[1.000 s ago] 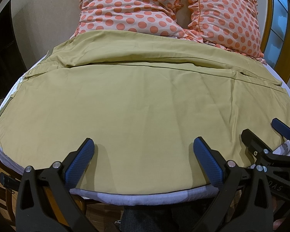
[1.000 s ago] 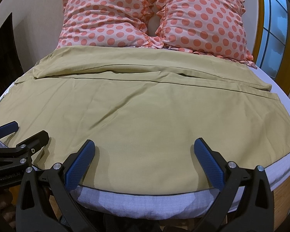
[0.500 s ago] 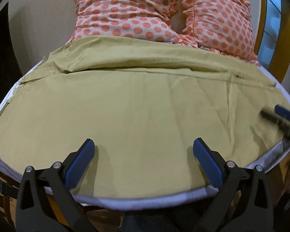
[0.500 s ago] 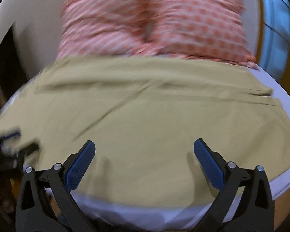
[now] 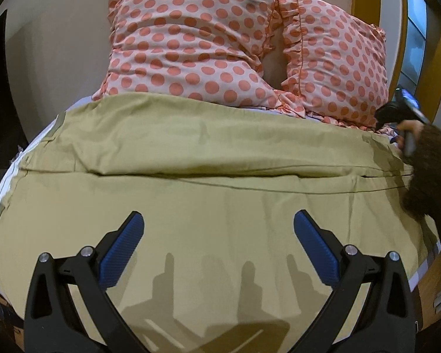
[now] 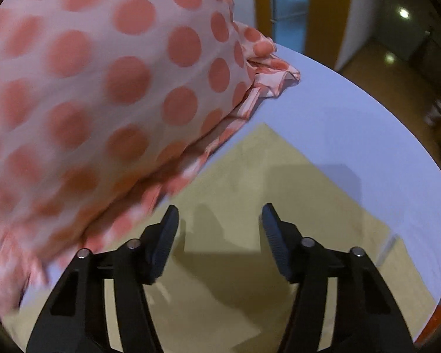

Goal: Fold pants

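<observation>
Hovering over the near part of the pants [image 5: 191, 206], the left gripper [image 5: 219, 241] has its blue-padded fingers [image 5: 123, 250] spread wide with nothing between them; only their shadows fall on the cloth. The right gripper [image 6: 220, 241] has its fingers [image 6: 164, 244] parted too, narrower than the left pair, also holding nothing; they sit above a pointed corner of the pants [image 6: 264, 206], but contact with the cloth cannot be judged.

Pants: olive-tan, spread flat across most of the bed [image 5: 8, 176]. A long horizontal fold or seam line runs across the middle in the left wrist view. Far edge lies just below the pillows. In the right wrist view the corner rests on the pale sheet [image 6: 352, 117], with its tip close to the pillow's frilled edge.

Right gripper also appears in the left wrist view at the far right edge [image 5: 402, 108], held by a hand [image 5: 408, 129] in a dark fuzzy sleeve [image 5: 429, 176], near the far right corner of the pants.

Two pillows with coral polka dots on pink stand against the wall at the head of the bed: left pillow [image 5: 188, 44], right pillow [image 5: 338, 64], ruffled edges touching. The right wrist view shows one pillow [image 6: 103, 88] close up and blurred, filling the left half.

Wood-toned frame and window strip [image 5: 414, 35] at far right.
</observation>
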### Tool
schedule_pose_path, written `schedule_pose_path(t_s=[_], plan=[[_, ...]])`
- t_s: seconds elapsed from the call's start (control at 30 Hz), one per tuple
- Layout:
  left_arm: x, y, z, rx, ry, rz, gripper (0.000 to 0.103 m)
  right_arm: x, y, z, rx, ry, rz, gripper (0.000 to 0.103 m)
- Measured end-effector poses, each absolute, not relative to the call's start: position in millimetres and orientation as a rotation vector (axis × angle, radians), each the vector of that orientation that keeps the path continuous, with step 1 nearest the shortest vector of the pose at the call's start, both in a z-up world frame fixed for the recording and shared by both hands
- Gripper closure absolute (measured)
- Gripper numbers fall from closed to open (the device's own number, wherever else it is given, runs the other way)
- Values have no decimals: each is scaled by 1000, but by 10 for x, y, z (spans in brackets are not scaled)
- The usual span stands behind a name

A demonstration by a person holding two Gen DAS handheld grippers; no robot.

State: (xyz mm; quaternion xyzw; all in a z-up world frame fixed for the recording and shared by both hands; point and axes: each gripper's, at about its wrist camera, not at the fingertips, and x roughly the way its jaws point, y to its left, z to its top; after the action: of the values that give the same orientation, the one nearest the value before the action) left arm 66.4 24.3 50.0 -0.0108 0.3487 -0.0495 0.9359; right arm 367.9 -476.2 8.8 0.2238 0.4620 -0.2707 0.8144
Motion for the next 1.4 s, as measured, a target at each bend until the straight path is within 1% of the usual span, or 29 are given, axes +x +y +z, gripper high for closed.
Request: schedule_pose_path(t_s=[0.07, 0.17, 0.2, 0.23, 0.27, 0.37, 0.43, 0.53, 0.6, 0.7, 0.73, 0.77, 0.87, 0.93, 1.0, 1.07, 1.1, 1.13, 1.2, 1.23, 1.27, 1.3, 1.4], plan=[[715, 262, 486, -20, 712, -97, 2, 3838, -4828, -19, 505, 993, -619, 42], [816, 298, 445, -32, 725, -93, 2, 3960, -4826, -67, 406, 961, -682, 42], [841, 311, 431, -36, 730, -93, 2, 3961, -4817, -80, 384, 948, -672, 47], [845, 314, 423, -39, 732, -92, 2, 3928, -4798, -93, 354, 924, -638, 59], [855, 332, 417, -46, 731, -91, 2, 3886, -4776, -98, 336, 911, -615, 76], [849, 405, 423, -79, 720, -87, 2, 3644, -4851, -129, 366, 855, -534, 94], [832, 448, 429, -103, 713, -81, 2, 3509, -4949, -152, 427, 816, -475, 97], [781, 528, 462, -144, 709, -79, 2, 3268, -5179, -150, 611, 765, -396, 98], [698, 588, 507, -164, 691, -89, 2, 2902, -5264, -73, 723, 684, -305, 98], [563, 673, 589, -166, 645, -73, 2, 2114, -5246, 117, 799, 578, -178, 99], [519, 706, 624, -164, 629, -65, 2, 1951, -5258, 164, 817, 563, -154, 99], [492, 727, 647, -163, 619, -62, 2, 1605, -5246, 173, 849, 544, -126, 99], [424, 787, 740, -159, 590, -57, 2, 916, -5199, -10, 929, 572, -120, 99], [416, 819, 824, -151, 562, -66, 2, 683, -5166, -202, 990, 629, -109, 98], [451, 846, 879, -151, 552, -72, 2, 767, -5224, -290, 1012, 681, -103, 94], [525, 903, 916, -165, 568, -71, 2, 806, -5228, -326, 1039, 710, -103, 83], [555, 941, 923, -178, 577, -74, 2, 749, -5231, -335, 1039, 713, -104, 80], [586, 981, 928, -192, 583, -80, 2, 756, -5223, -331, 1029, 717, -113, 74], [686, 1111, 931, -244, 593, -92, 2, 772, -5205, -322, 1014, 722, -126, 73], [724, 1152, 924, -265, 597, -95, 2, 773, -5201, -317, 1012, 717, -130, 74], [828, 1251, 908, -321, 605, -120, 2, 805, -5196, -307, 995, 704, -136, 95], [902, 1310, 892, -358, 614, -135, 2, 808, -5211, -301, 983, 673, -129, 101], [1294, 1543, 813, -494, 694, -147, 2, 681, -5332, -210, 1008, 551, -73, 101]])
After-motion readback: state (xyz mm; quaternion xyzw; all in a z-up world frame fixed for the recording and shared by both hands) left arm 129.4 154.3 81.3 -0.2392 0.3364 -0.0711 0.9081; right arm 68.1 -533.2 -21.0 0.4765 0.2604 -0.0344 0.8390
